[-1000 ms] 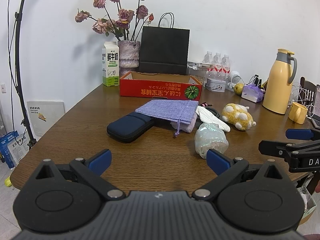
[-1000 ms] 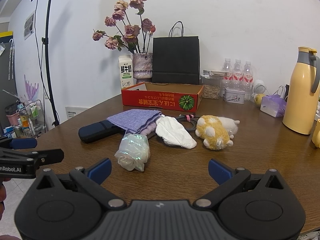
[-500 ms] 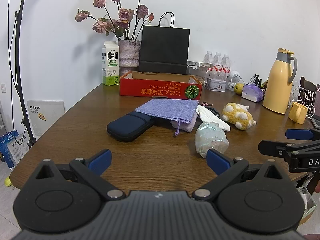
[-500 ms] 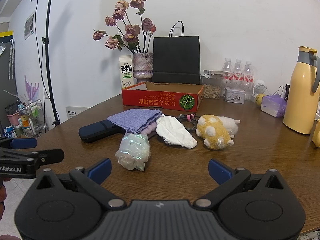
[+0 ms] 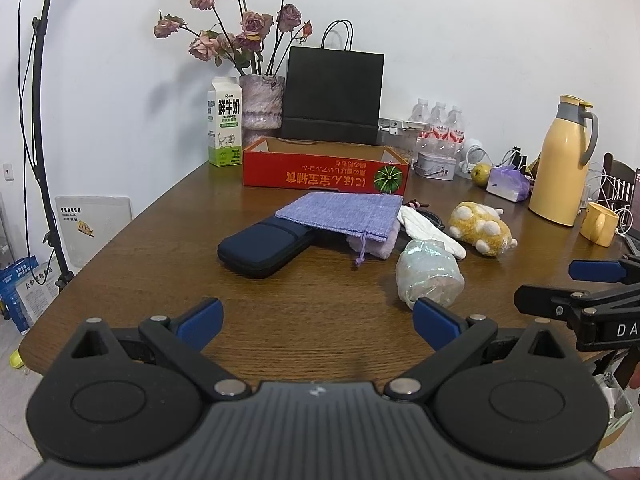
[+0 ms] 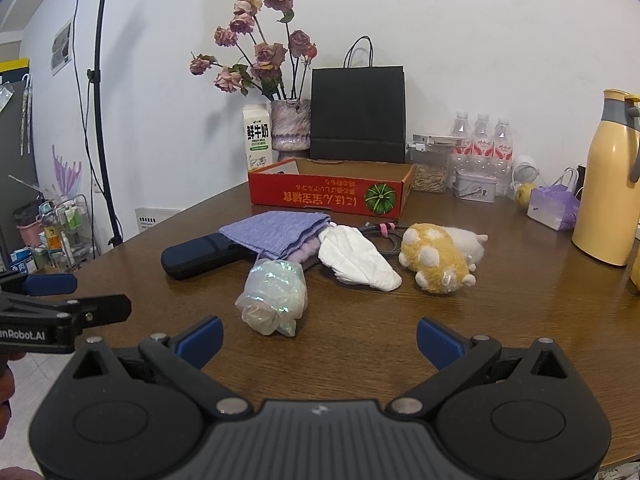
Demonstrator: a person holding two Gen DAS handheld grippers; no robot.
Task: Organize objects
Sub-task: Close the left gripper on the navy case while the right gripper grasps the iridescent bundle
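Observation:
A loose pile lies mid-table: a dark blue zip case (image 5: 264, 250) (image 6: 198, 254), a purple woven pouch (image 5: 344, 214) (image 6: 276, 230) partly over it, a white cloth (image 6: 356, 258), a yellow plush toy (image 5: 480, 229) (image 6: 436, 258) and a crinkled clear plastic bundle (image 5: 428, 272) (image 6: 274, 292). Behind them stands an open red cardboard box (image 5: 324, 174) (image 6: 328, 194). My left gripper (image 5: 318, 318) hovers open over the near table edge, holding nothing, the bundle just beyond its right finger. My right gripper (image 6: 320, 338) is open too, empty, short of the bundle.
Along the wall stand a milk carton (image 5: 225, 133), a vase of dried roses (image 5: 262, 102), a black paper bag (image 5: 332, 94), water bottles (image 6: 484, 140) and a yellow thermos (image 5: 562, 172). A yellow mug (image 5: 598, 224) sits at the right. A light stand (image 6: 102, 120) rises left of the table.

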